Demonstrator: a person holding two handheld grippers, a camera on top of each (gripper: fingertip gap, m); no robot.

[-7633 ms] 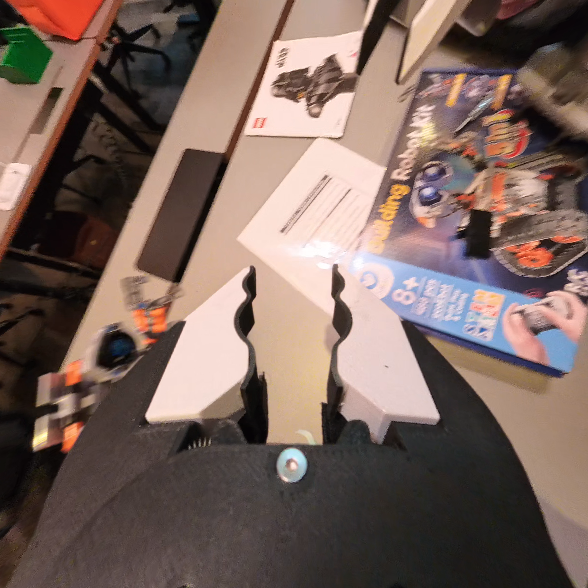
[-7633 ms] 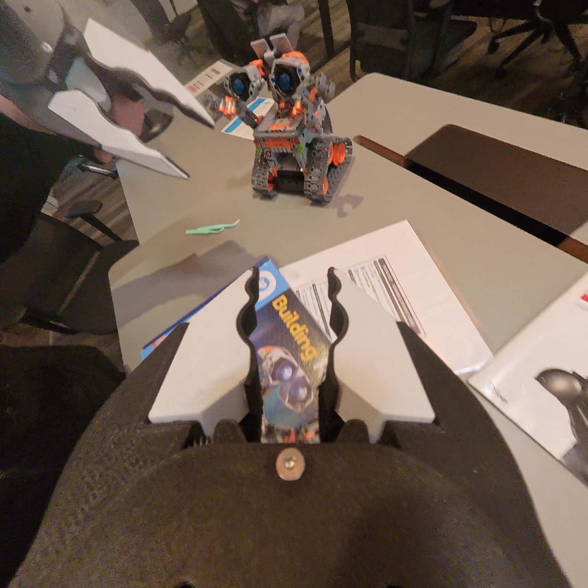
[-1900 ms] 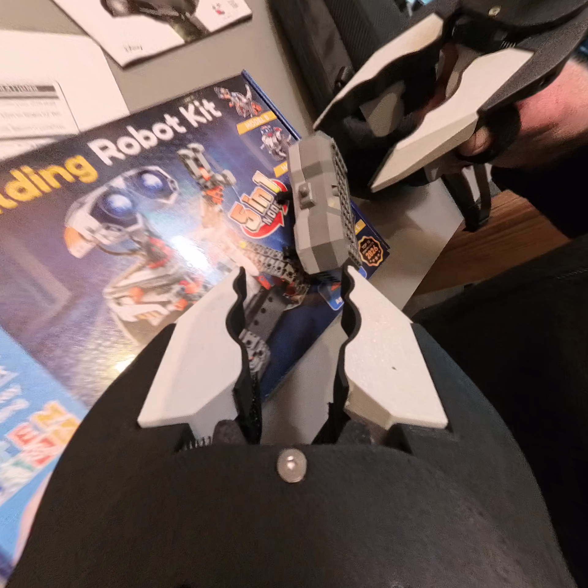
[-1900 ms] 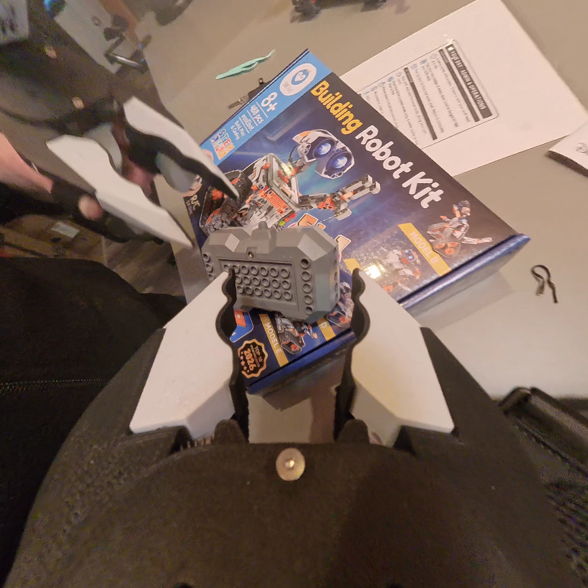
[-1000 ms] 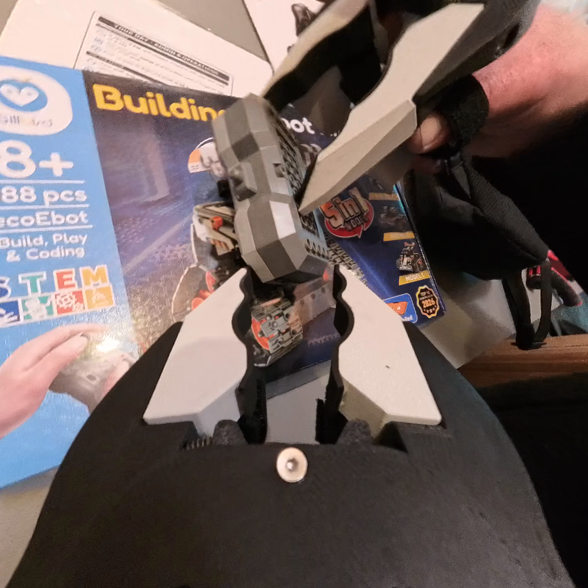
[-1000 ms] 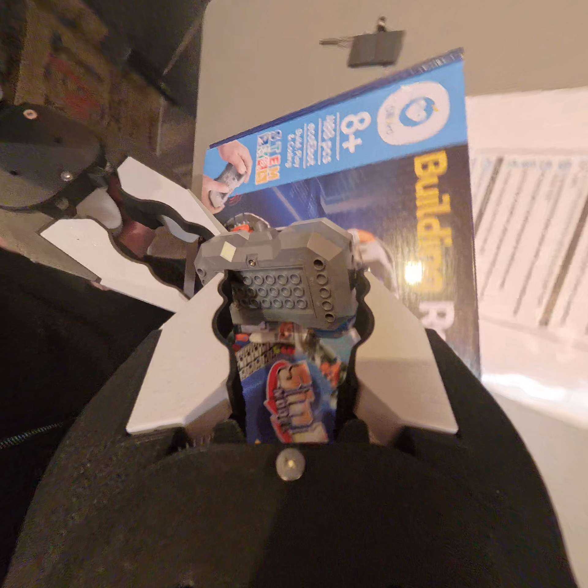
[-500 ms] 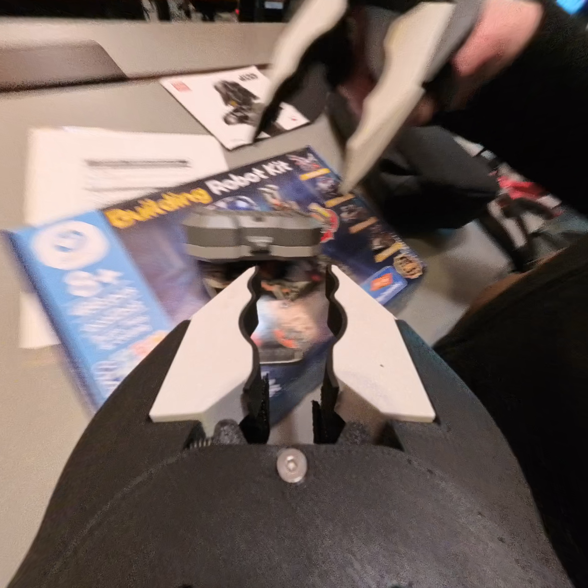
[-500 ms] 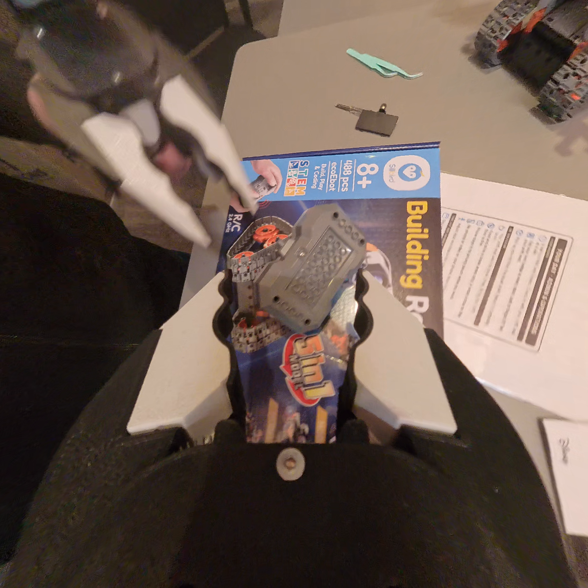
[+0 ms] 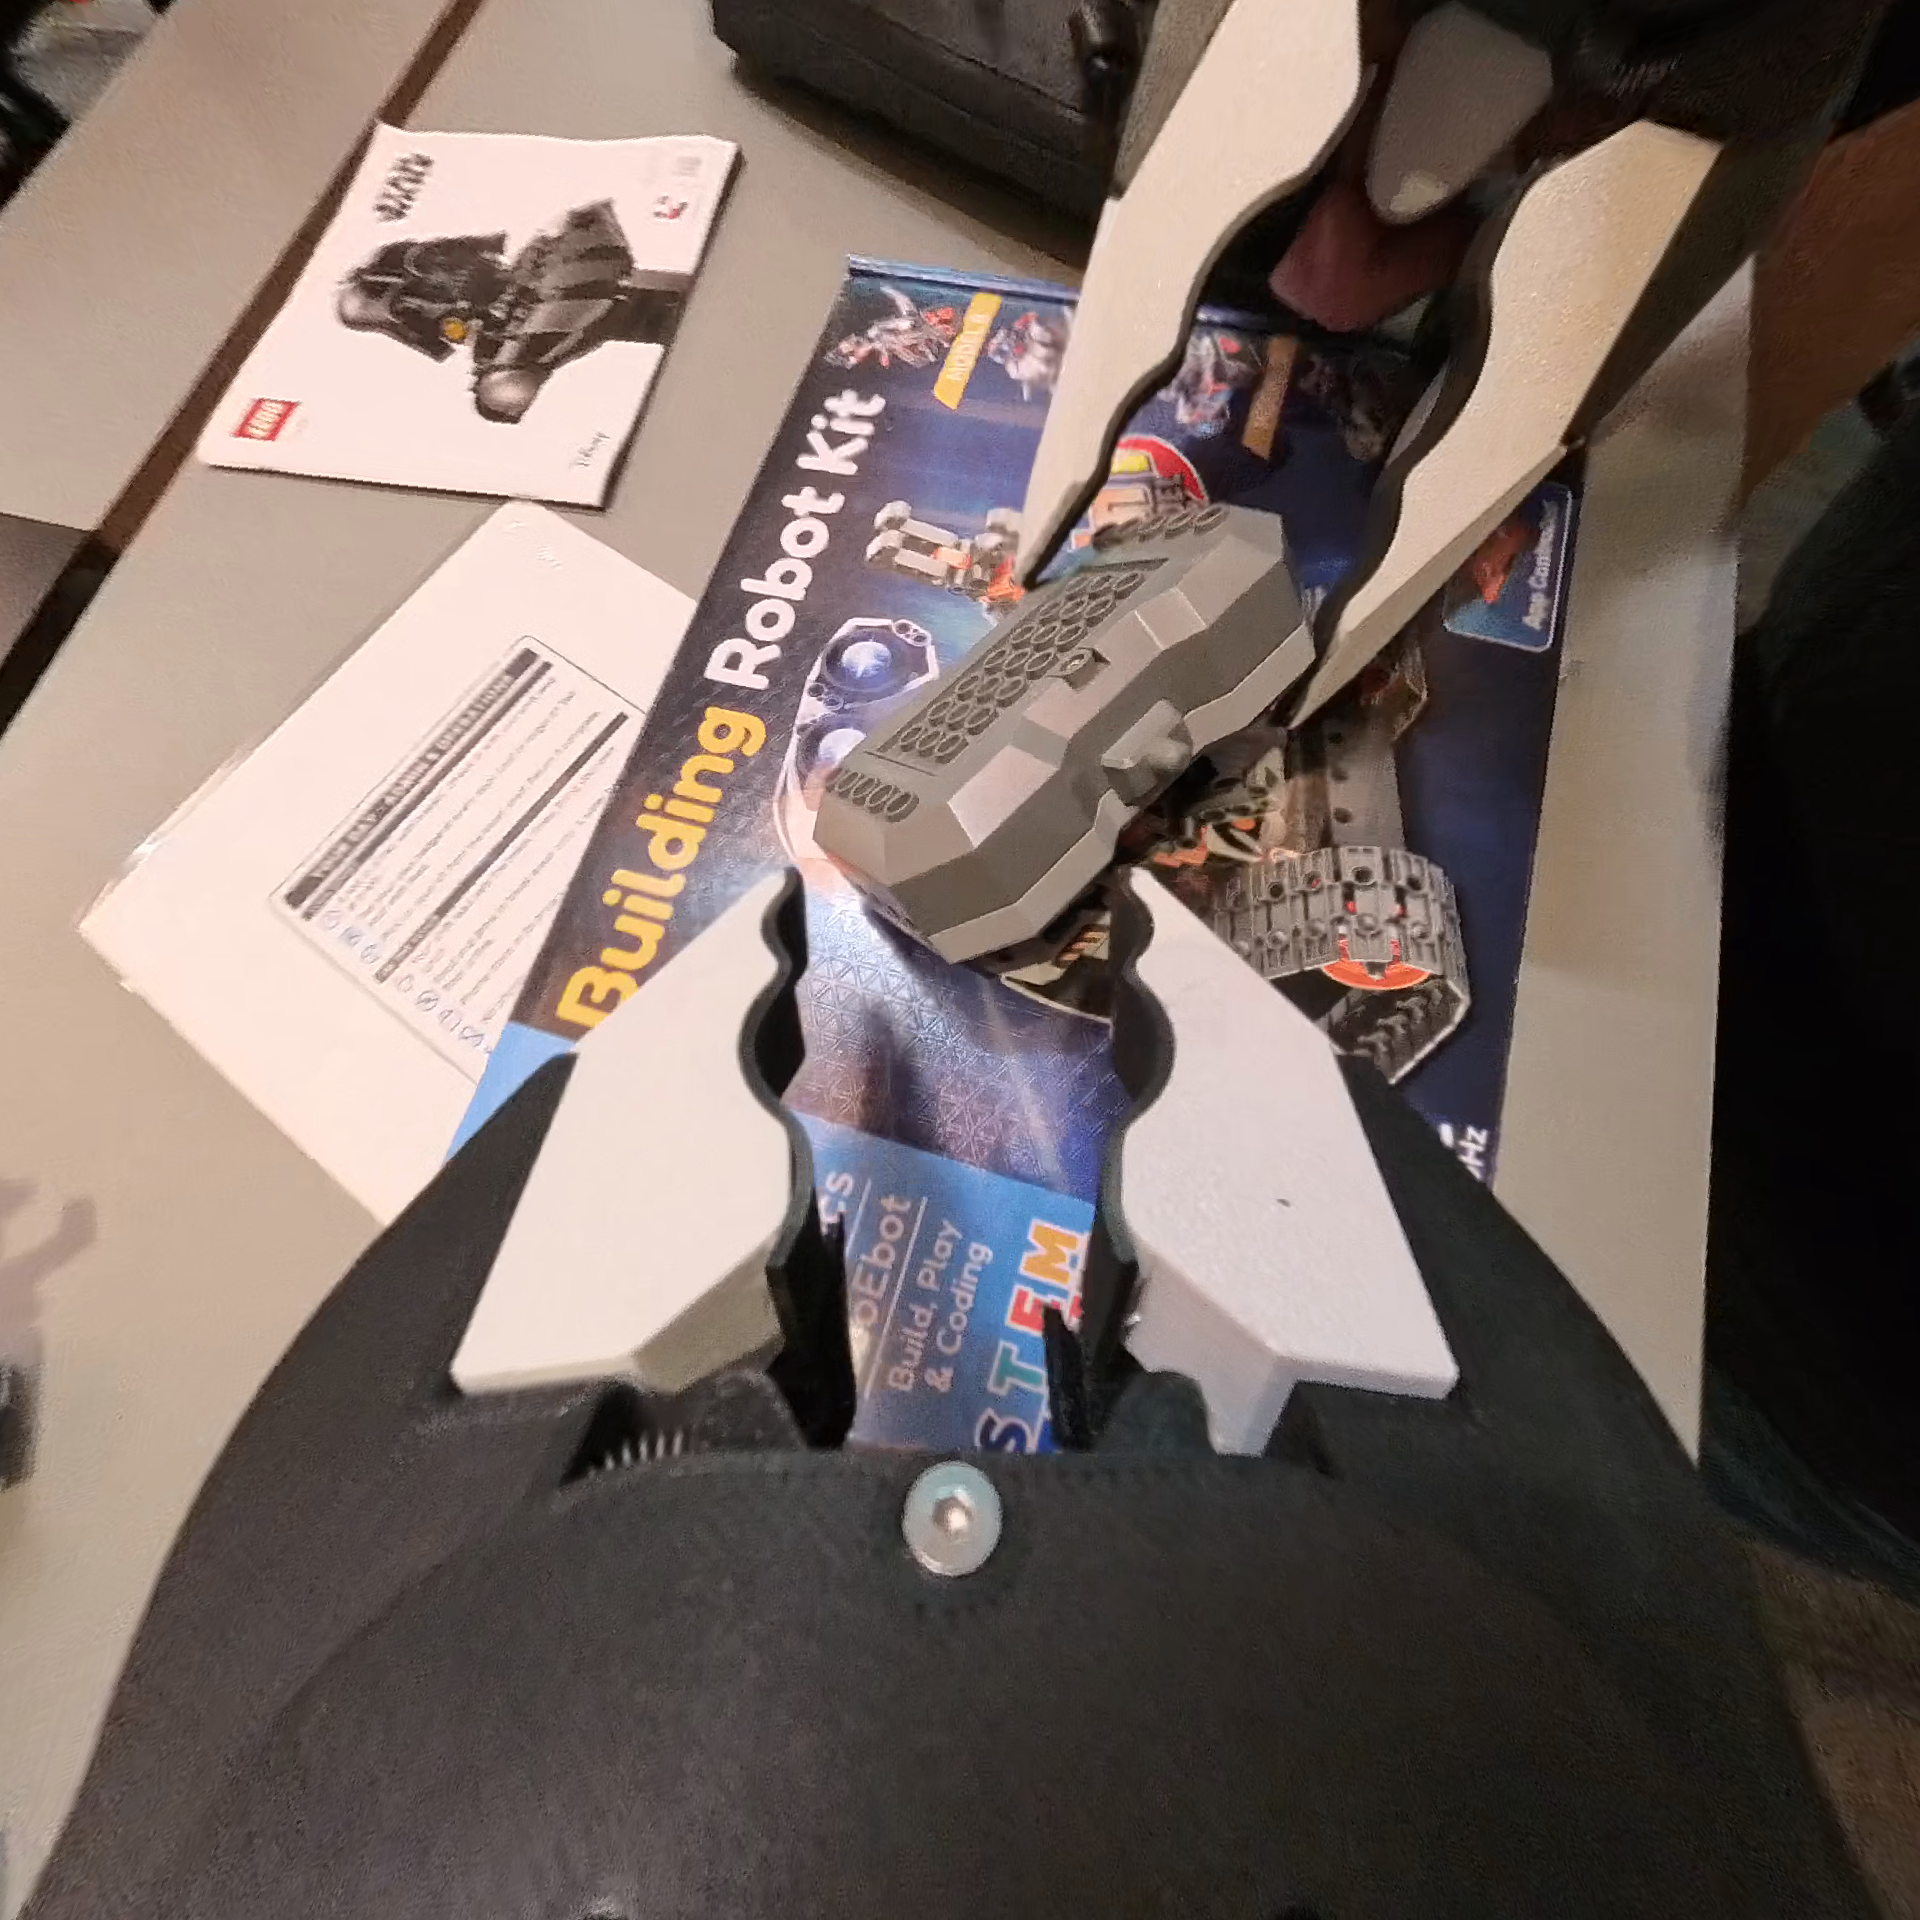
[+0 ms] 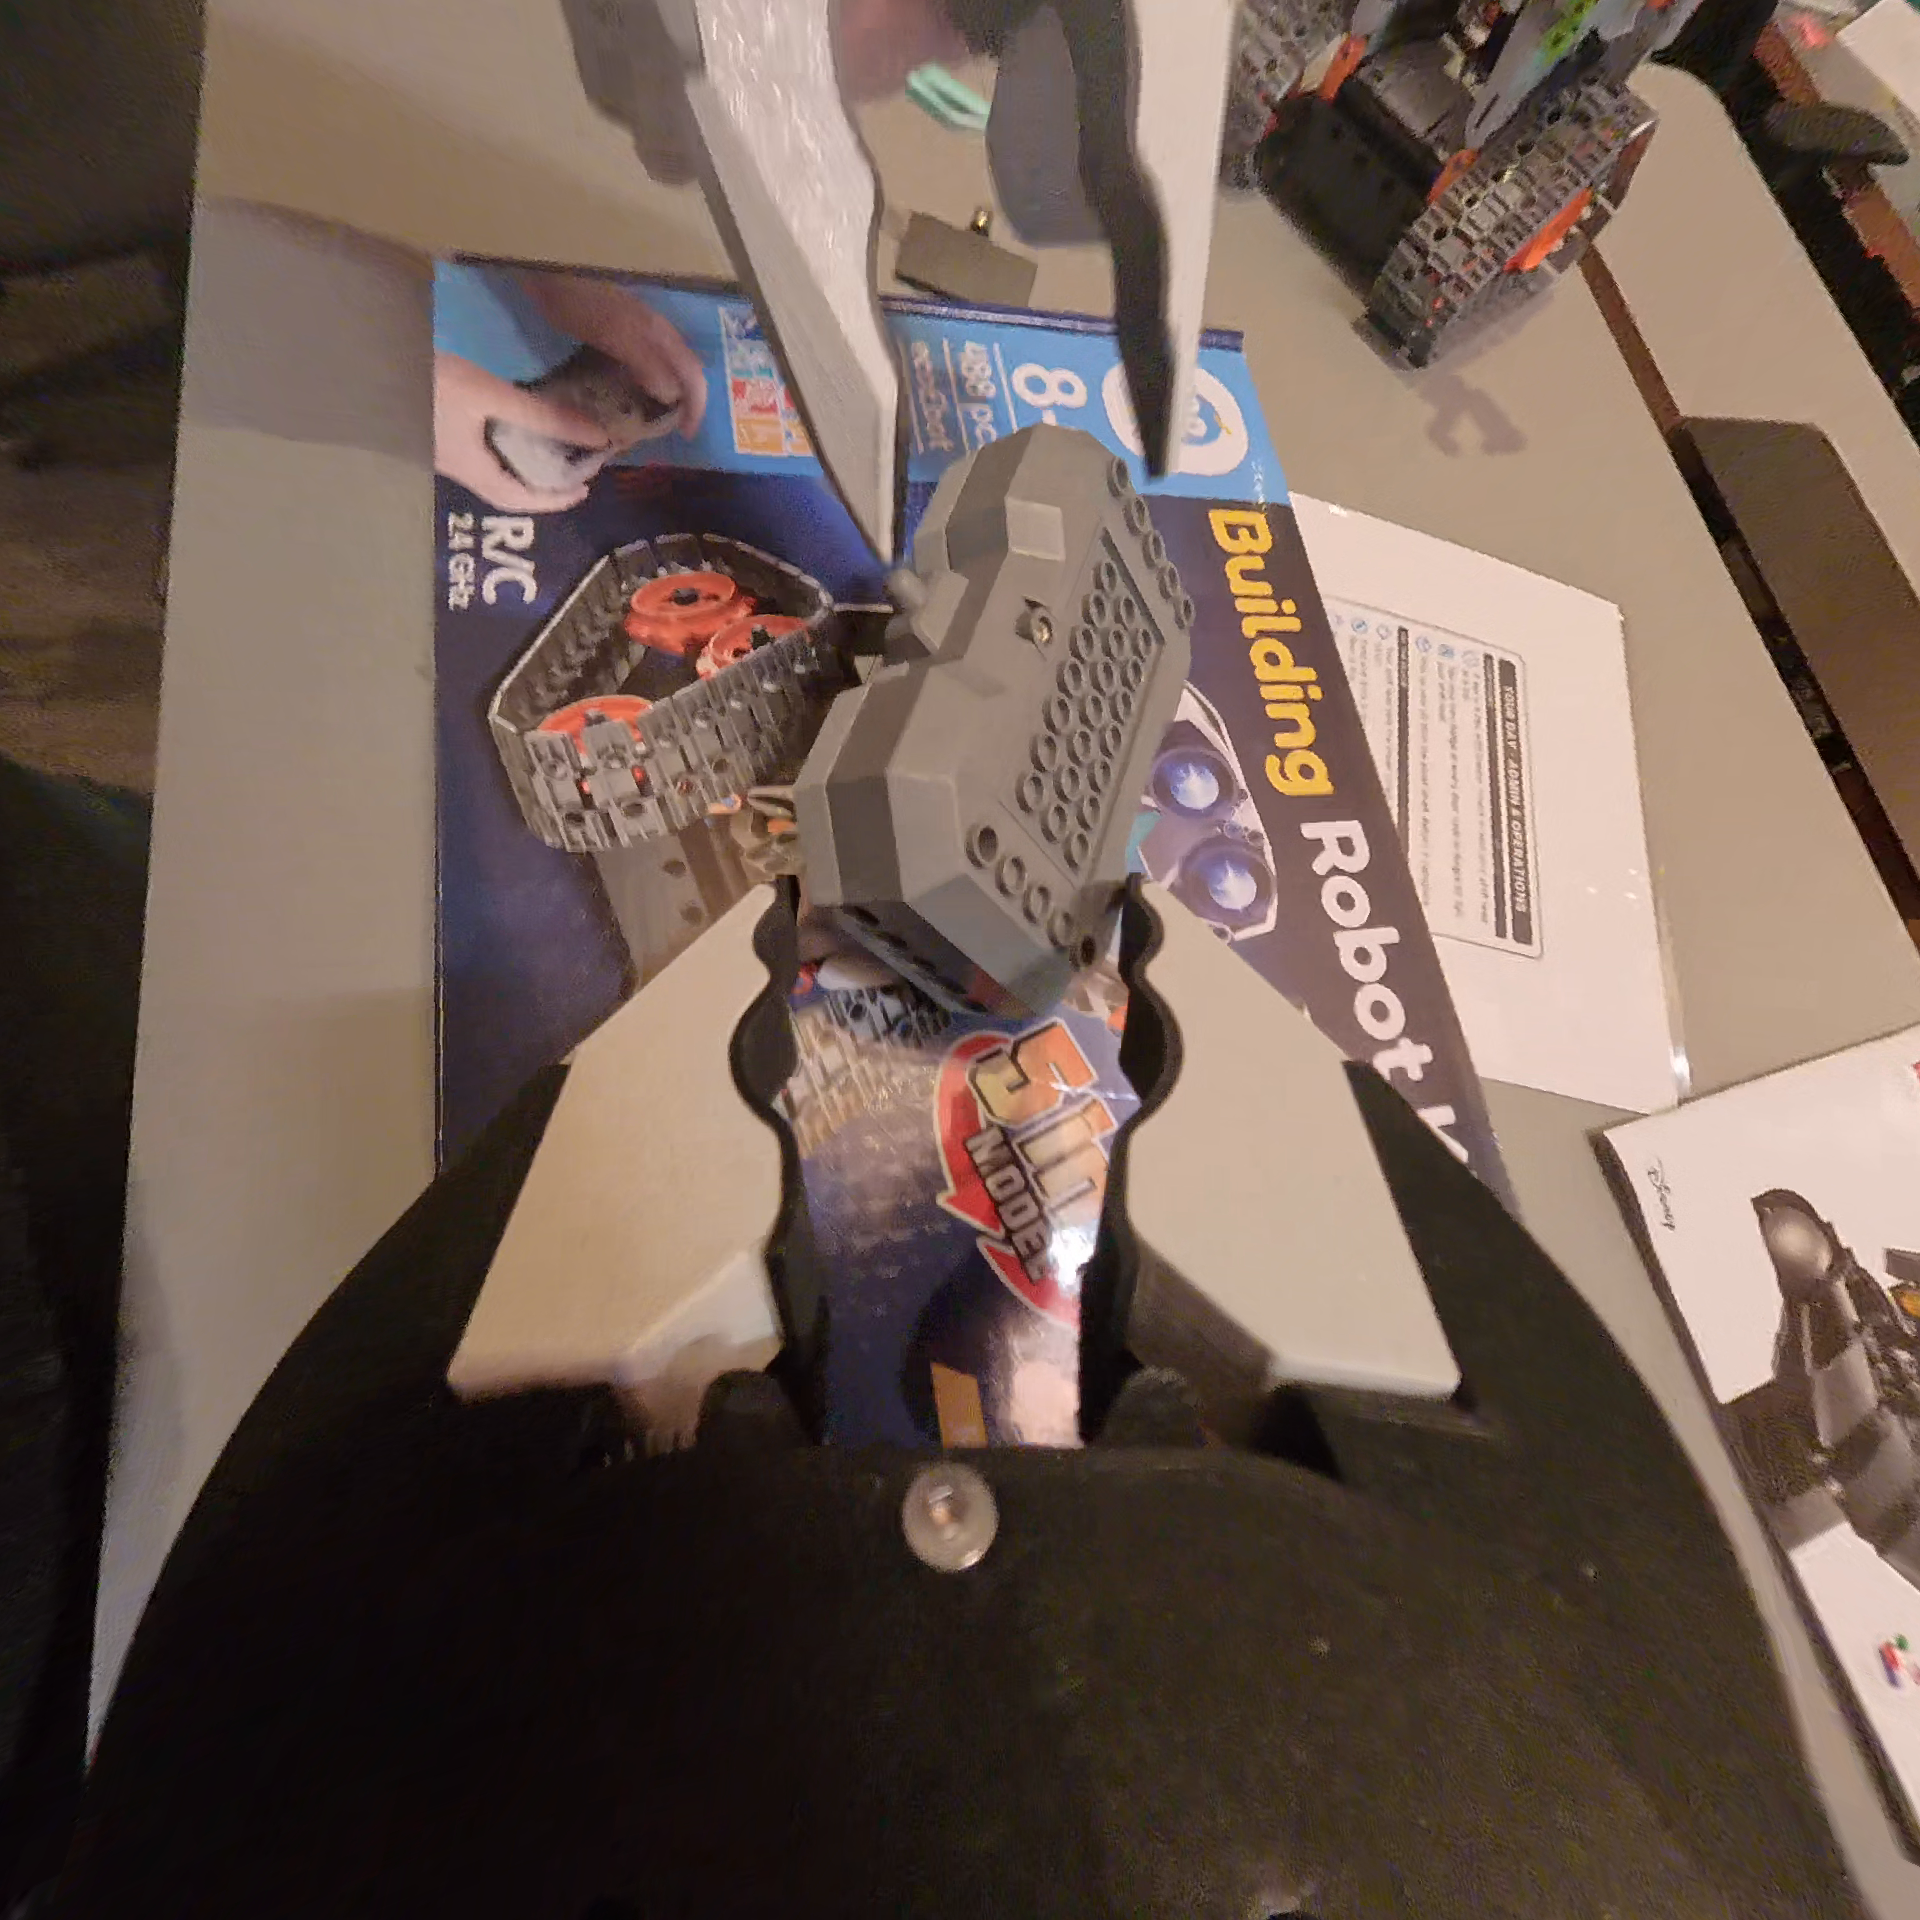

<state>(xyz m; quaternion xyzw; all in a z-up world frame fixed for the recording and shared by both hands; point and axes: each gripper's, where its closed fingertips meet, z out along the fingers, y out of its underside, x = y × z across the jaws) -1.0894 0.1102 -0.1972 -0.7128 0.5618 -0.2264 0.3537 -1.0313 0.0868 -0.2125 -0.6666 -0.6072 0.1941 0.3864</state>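
A grey studded block (image 9: 1060, 727) hangs above a blue robot kit box (image 9: 790, 582) that lies flat on the grey table (image 9: 208, 1195). My right gripper (image 10: 951, 899) is shut on the near end of the block (image 10: 997, 727). In the left wrist view it (image 9: 1169, 644) reaches in from the top right. My left gripper (image 9: 958, 896) is open and its tips straddle the block's other end with small gaps. In the right wrist view it (image 10: 1018, 514) comes down from the top, and one fingertip (image 10: 883, 551) is against a knob on the block.
A white printed sheet (image 9: 395, 810) and a booklet (image 9: 468, 312) lie beside the box. A black bag (image 9: 935, 62) sits at the table's far side. A tracked toy robot (image 10: 1455, 156), a small black tag (image 10: 966, 260) and a green tool (image 10: 935, 94) lie beyond the box (image 10: 520, 987). Tip to tip, the grippers are about 7 centimeters apart. The tracked toy robot (image 10: 1455, 156) sits 30 centimeters or so from the ends of my left fingers.
My left gripper has opened wider and moved in around the free end of the block. My right gripper has kept hold of the block and turned it.
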